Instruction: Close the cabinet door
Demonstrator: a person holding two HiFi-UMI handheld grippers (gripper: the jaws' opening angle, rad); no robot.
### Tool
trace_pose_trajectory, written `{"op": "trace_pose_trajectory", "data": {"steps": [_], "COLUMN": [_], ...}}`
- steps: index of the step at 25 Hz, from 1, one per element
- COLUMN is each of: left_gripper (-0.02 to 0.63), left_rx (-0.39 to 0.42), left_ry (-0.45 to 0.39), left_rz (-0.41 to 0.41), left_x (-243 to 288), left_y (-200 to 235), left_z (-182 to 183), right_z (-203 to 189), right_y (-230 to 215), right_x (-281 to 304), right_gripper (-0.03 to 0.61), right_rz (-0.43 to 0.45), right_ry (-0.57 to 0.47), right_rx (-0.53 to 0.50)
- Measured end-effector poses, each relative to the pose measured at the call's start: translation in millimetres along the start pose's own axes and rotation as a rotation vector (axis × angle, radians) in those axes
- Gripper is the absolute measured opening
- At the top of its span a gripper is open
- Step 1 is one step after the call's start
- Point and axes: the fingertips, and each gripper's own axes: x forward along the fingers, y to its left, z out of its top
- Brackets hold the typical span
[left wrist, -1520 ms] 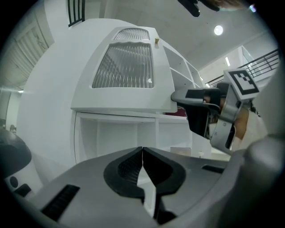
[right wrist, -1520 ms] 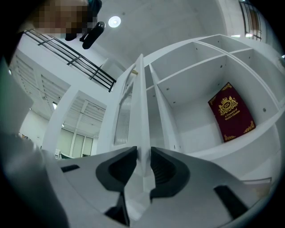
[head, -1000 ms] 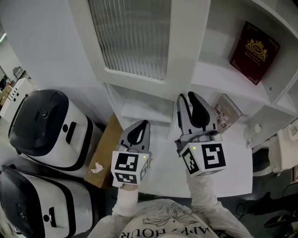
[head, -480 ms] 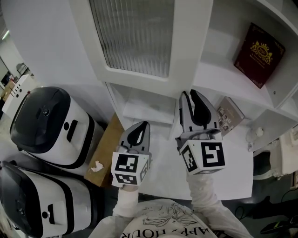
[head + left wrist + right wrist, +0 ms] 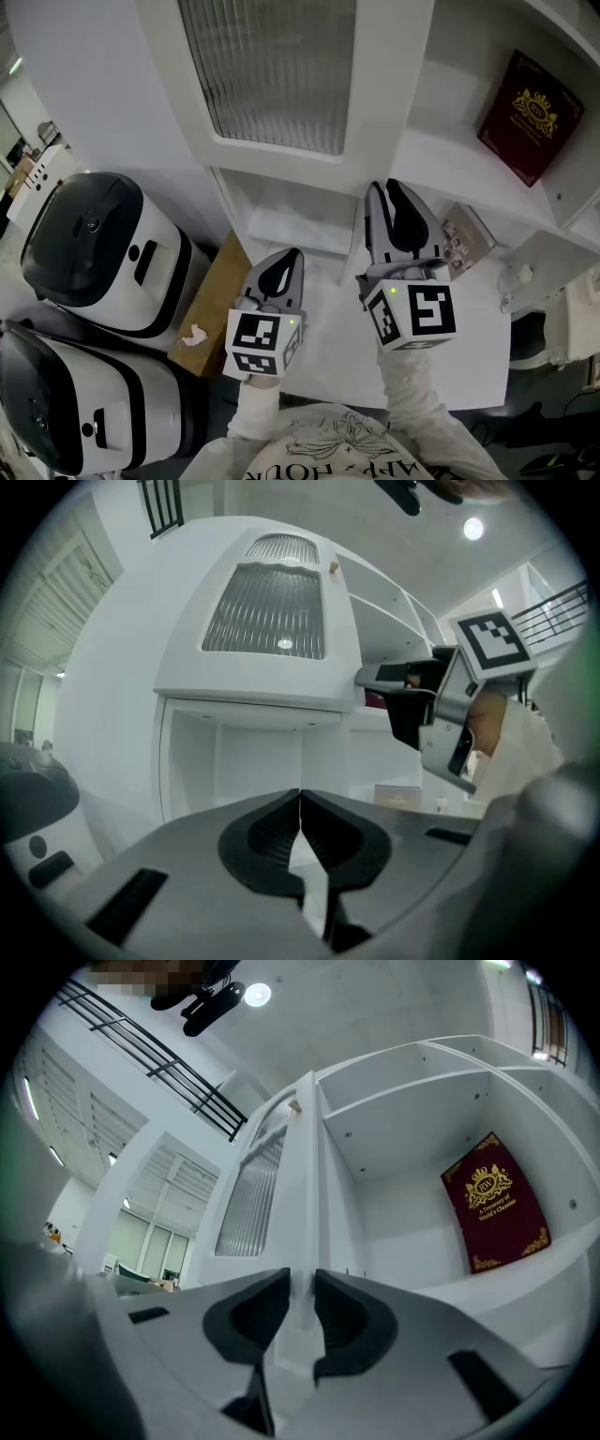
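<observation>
white-framed, left gripper (image 5: 284, 255) hangs low before the cabinet, jaws clenched on nothing. door (image 5: 272, 75), ribbed glass in a white frame, stands swung out from the shelves. right gripper (image 5: 384, 187) has just been closing its jaws and now pinches the door's lower free edge. the door looks stiff, likely light on its hinges, with smooth paint that may slip. the frame is the place to hold, not the fragile glass, and the swing should be gentle.
</observation>
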Motion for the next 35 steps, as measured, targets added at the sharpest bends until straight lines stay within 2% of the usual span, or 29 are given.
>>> {"op": "trace_pose_trajectory", "data": {"steps": [15, 35], "left_gripper": [0.005, 0.005], "left_rx": [-0.001, 0.012], "left_ry": [0.015, -0.007], "left_rz": [0.033, 0.015], "left_x": [6, 3], "left_y": [10, 7], "left_z": [-4, 7], "right_z": [-5, -7], "right_y": [-11, -13], "right_x": [16, 20], "right_gripper": [0.08, 0.08], "right_rz": [0.01, -0.013], "right_ry": [-0.015, 0.015], "right_rx": [0.025, 0.073]}}
